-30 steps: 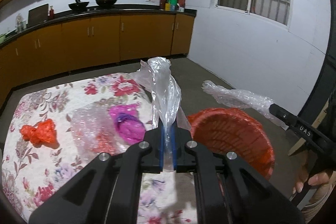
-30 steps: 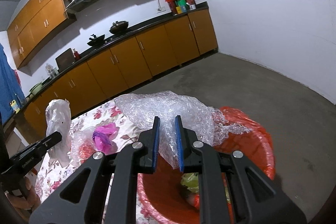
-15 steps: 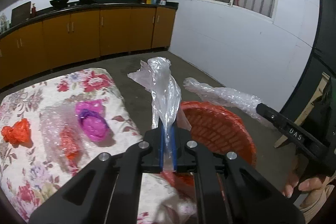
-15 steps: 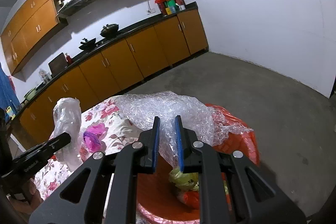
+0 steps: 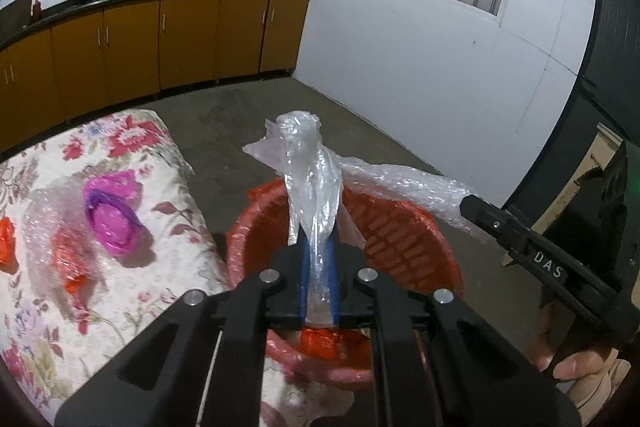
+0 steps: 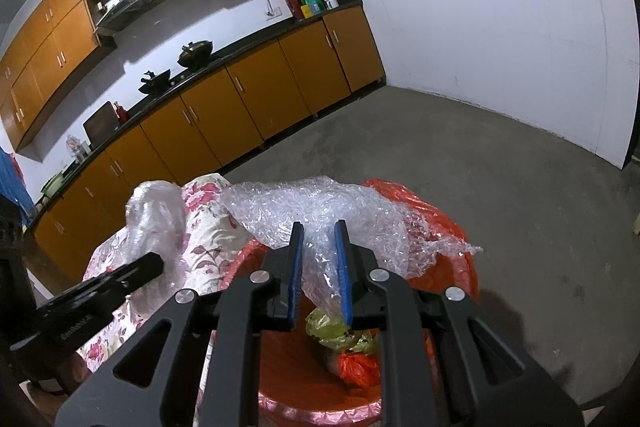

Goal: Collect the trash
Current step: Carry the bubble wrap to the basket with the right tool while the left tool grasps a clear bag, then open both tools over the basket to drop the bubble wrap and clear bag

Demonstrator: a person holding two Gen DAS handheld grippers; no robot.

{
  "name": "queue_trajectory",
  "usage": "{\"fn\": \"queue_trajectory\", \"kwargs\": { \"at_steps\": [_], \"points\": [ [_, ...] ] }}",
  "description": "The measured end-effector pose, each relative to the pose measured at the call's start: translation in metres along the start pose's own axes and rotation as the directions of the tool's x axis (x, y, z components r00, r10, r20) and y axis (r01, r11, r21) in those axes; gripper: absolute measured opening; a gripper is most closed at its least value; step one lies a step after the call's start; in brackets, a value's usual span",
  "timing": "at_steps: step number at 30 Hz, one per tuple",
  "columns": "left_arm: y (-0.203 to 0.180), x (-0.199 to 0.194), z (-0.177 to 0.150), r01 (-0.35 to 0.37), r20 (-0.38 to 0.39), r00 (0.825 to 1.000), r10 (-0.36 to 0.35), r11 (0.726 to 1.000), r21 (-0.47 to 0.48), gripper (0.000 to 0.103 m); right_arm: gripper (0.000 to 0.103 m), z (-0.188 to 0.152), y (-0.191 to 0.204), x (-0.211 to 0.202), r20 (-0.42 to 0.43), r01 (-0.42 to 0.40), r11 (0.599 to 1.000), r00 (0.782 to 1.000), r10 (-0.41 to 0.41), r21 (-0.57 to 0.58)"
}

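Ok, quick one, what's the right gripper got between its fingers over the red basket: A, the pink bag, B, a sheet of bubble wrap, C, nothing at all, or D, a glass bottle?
B: in the right wrist view the bubble wrap runs between the opening blue pads of the right gripper, above the red basket.

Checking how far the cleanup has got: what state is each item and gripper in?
Left gripper: opening, clear plastic bag between the pads.
Right gripper: opening, bubble wrap between the pads.
Red basket: upright, trash inside.
Pink wrapper: lying on the floral table.
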State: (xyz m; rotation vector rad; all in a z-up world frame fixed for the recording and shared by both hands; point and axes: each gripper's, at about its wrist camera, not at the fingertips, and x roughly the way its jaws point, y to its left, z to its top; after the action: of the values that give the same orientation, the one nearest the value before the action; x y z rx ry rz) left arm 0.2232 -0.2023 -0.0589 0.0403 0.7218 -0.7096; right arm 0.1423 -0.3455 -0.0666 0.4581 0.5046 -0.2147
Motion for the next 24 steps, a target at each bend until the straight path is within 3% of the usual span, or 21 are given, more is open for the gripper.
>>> {"fn": "queue_trajectory", "kwargs": {
  "at_steps": [5, 11, 17, 24],
  "points": [
    [0.0, 0.016, -0.009, 0.006, -0.039, 0.999, -0.006, 1.0, 0.002, 0.027, 0.03, -0.003, -0.005, 0.002, -0.017, 0.002, 1.0, 1.0, -0.002, 0.009],
    [0.014, 0.019, -0.016, -0.03, -0.054, 0.998, 0.029, 0.999, -0.022, 0.035, 0.032, -0.003, -0.009, -0.001, -0.011, 0.022, 1.0, 1.0, -0.021, 0.012],
    [0.036, 0.0, -0.022, -0.137, -0.016, 0.991, 0.136, 0.99, -0.04, 0.051, 0.032, -0.004, -0.001, 0.0, -0.011, 0.032, 0.999, 0.999, -0.032, -0.023],
    [0.072, -0.027, -0.032, -0.246, 0.01, 0.969, 0.247, 0.966, -0.08, 0.056, 0.032, -0.005, 0.028, 0.01, -0.039, -0.024, 0.995, 0.999, 0.02, -0.095]
  ]
}}
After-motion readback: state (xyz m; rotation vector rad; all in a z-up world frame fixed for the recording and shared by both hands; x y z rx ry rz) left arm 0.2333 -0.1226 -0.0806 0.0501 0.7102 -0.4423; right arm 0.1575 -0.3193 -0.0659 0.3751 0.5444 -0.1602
